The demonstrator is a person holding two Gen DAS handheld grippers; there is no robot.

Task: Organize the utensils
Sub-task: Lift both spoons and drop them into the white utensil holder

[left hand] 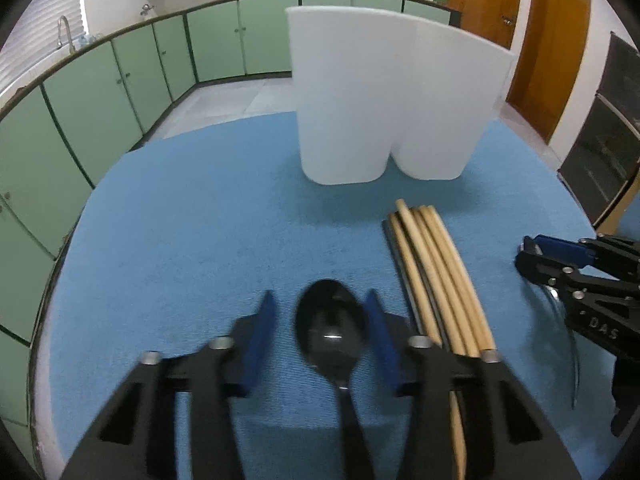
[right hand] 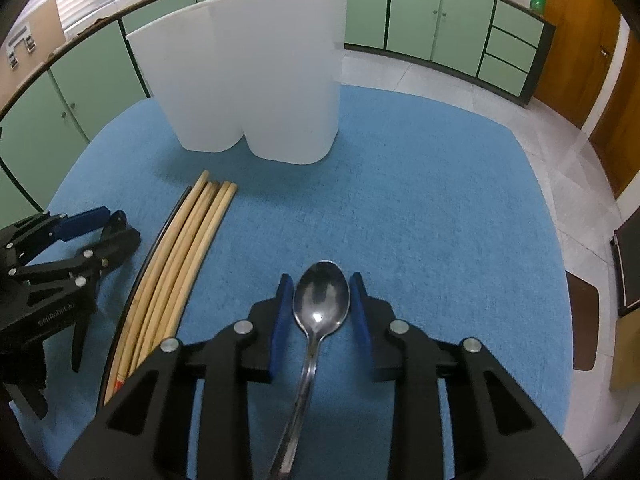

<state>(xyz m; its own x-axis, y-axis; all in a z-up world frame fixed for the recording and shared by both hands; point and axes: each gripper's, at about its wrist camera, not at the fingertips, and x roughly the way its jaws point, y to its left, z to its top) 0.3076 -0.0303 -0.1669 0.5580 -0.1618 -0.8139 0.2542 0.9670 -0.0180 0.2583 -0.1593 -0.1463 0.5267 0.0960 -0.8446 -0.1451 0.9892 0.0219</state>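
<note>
A white two-compartment utensil holder [left hand: 384, 100] [right hand: 256, 72] stands at the far side of the blue table mat. Several wooden chopsticks [left hand: 436, 272] [right hand: 176, 256] lie on the mat beside a dark strip. My left gripper [left hand: 320, 308] is open, its blue pads either side of a dark spoon [left hand: 330, 326] lying on the mat. My right gripper [right hand: 320, 292] is open around the bowl of a steel spoon [right hand: 320, 304], pads close but apart. Each gripper shows in the other's view: the right gripper [left hand: 560, 256] and the left gripper [right hand: 100, 232].
The blue mat [left hand: 200, 240] covers a round table. Green cabinets [left hand: 100, 92] run along the kitchen walls. A wooden door [left hand: 552, 48] stands at the right. A dark cabinet [left hand: 608, 140] is near the table's right edge.
</note>
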